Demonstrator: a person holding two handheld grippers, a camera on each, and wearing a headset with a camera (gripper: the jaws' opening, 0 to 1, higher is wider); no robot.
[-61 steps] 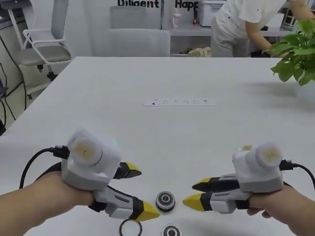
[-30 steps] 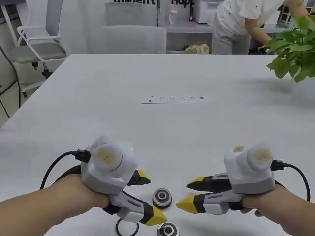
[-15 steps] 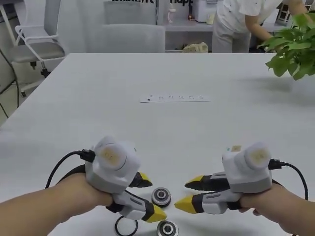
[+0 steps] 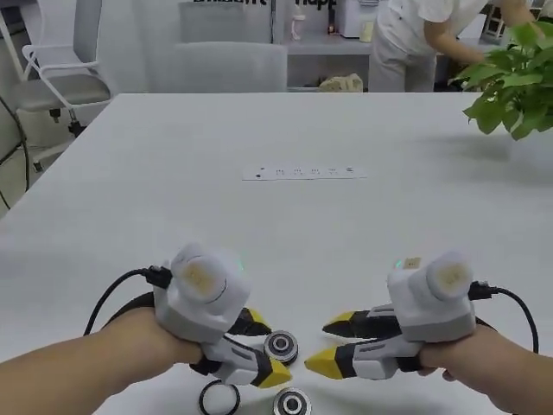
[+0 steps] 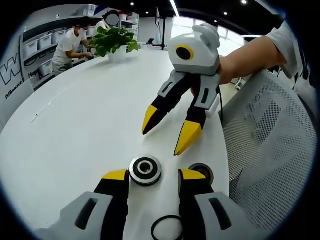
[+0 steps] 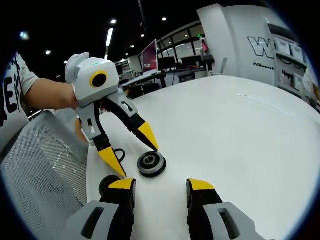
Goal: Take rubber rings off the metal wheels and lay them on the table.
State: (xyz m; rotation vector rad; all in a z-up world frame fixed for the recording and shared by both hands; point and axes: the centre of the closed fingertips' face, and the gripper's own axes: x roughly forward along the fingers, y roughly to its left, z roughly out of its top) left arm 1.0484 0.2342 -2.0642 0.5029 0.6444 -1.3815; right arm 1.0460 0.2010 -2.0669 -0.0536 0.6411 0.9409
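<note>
Beyond the white counter (image 6: 240,130), a white wall (image 6: 240,62) bears a large dark letter "W" (image 6: 260,46) in the right gripper view. The small line under it is too blurred to read. The left gripper view shows that wall's big "W" mark (image 5: 11,70) above a smaller word (image 5: 15,93) that seems to end in "gent".

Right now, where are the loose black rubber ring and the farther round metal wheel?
Loose black rubber ring (image 4: 200,399), head view, left edge.
Farther round metal wheel (image 4: 281,345), head view, hub.
</note>
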